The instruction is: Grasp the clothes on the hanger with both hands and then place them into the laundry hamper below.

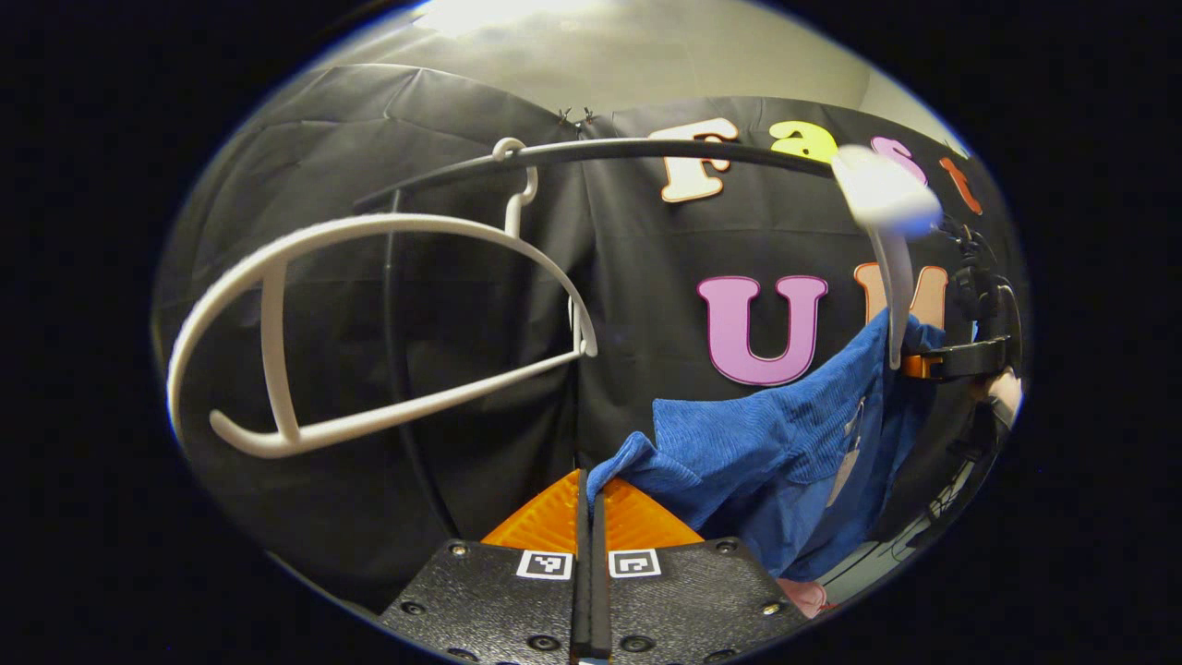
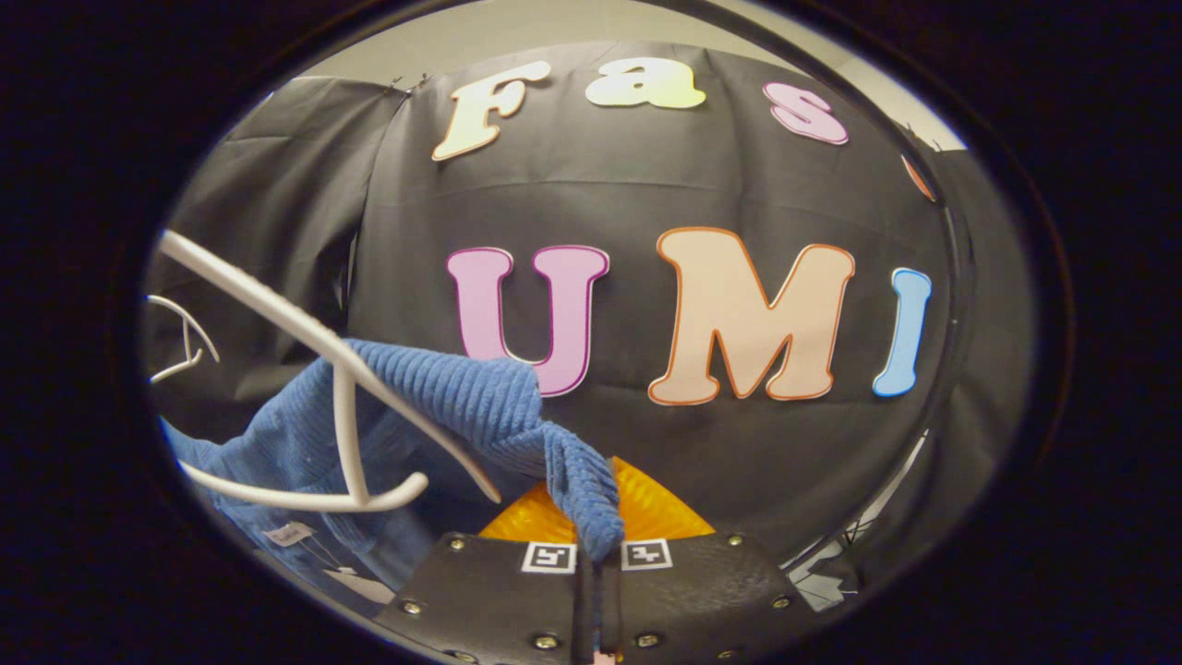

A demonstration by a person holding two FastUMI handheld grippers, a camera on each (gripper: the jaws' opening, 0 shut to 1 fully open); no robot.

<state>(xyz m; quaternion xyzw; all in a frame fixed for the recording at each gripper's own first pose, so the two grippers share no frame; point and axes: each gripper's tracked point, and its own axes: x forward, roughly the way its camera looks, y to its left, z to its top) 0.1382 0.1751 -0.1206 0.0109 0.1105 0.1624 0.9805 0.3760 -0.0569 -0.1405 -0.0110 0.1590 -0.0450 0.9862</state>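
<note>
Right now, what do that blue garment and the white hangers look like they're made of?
The blue garment looks like corduroy or a ribbed knit: fine parallel ridges run across it, matte and soft, and it folds limply. The white hangers look like moulded plastic: smooth, slightly glossy, one-piece curved bars. The black rail they hang from seems metal or plastic; I can't tell.
</note>
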